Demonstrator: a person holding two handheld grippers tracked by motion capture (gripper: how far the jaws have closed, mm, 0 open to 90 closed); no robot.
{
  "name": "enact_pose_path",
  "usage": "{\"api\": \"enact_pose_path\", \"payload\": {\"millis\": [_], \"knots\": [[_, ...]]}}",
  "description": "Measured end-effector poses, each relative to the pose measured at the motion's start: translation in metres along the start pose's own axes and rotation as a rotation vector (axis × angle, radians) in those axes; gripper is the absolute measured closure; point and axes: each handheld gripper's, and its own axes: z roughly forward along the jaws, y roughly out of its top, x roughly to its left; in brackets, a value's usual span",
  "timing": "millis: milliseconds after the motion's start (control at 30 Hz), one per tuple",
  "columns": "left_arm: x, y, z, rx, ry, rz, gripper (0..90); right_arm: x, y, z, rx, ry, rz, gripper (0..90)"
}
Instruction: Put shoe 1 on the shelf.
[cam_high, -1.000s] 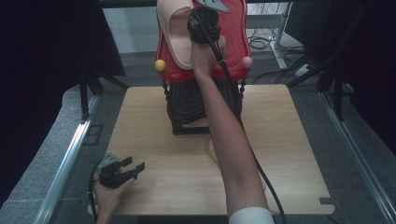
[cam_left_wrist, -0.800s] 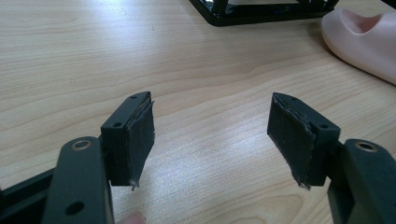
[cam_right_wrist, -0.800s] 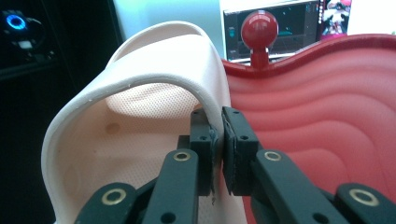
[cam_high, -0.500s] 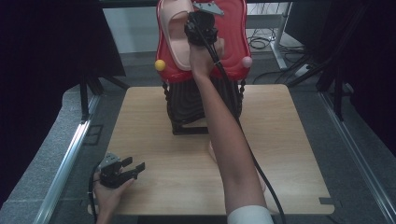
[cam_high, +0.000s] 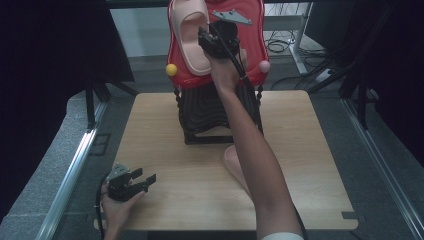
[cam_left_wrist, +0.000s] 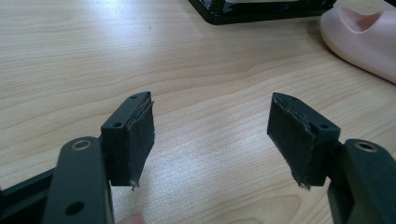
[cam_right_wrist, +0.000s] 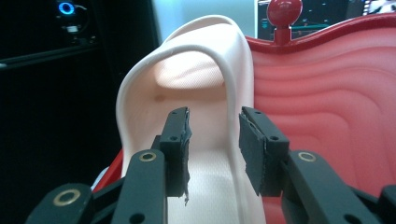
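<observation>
1. The right claw (cam_high: 206, 41) is up at the twelve o'clock end of the high view, at the upper part of the red rack. Its jaws have just been opening and now stand a little apart, with the side edge of a pale pink slipper (cam_high: 189, 42) between them; in the right gripper view (cam_right_wrist: 212, 140) the pads (cam_right_wrist: 251, 147) sit close on either side of that edge (cam_right_wrist: 233, 116), and I cannot tell whether they touch it.
2. That slipper leans upright against the red ribbed shoe rack (cam_high: 250, 30), toe end up.
3. The left claw (cam_high: 145, 181) lies low at about seven o'clock on the tabletop (cam_high: 165, 130), held in a hand (cam_high: 117, 207). Its jaws stand wide apart with nothing between them, bare wood showing between the pads (cam_left_wrist: 140, 140) in the left gripper view.
4. A second pale pink slipper (cam_high: 234, 160) lies flat on the tabletop near the centre, just in front of the rack's black base (cam_high: 205, 125), partly under the reaching forearm (cam_high: 255, 160). It shows at two o'clock in the left gripper view (cam_left_wrist: 364, 37).
5. No writing or brand can be read anywhere.
6. The tabletop is light wood grain. Grey floor surrounds it, with dark curtains at nine and three o'clock and cables (cam_high: 280, 47) on the floor behind.
7. Count: two slippers, one rack, two claws. The rack carries a yellow knob (cam_high: 171, 69) and a pink knob (cam_high: 264, 66); a red knob (cam_right_wrist: 283, 10) tops it in the right gripper view.
</observation>
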Motion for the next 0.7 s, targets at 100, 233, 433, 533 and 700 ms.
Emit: {"api": "enact_pose_path", "payload": {"millis": [100,233,433,533,700], "knots": [[-0.001,0.0,0.001,0.0,0.001,0.002,31.9,-0.004,-0.005,-0.011,0.008,0.037,-0.002,63.1],[-0.003,0.0,0.002,0.003,-0.001,0.008,31.9,-0.009,-0.013,-0.027,0.021,0.076,-0.021,63.0],[-0.005,0.0,0.004,0.01,0.002,0.01,31.9,-0.014,-0.029,-0.05,0.034,0.134,-0.036,62.9],[-0.006,0.0,0.004,0.01,0.004,0.01,31.9,-0.015,-0.038,-0.064,0.032,0.161,-0.048,62.7],[-0.006,0.0,0.004,0.014,-0.001,0.013,31.9,-0.015,-0.051,-0.086,0.032,0.195,-0.068,62.6]]}}
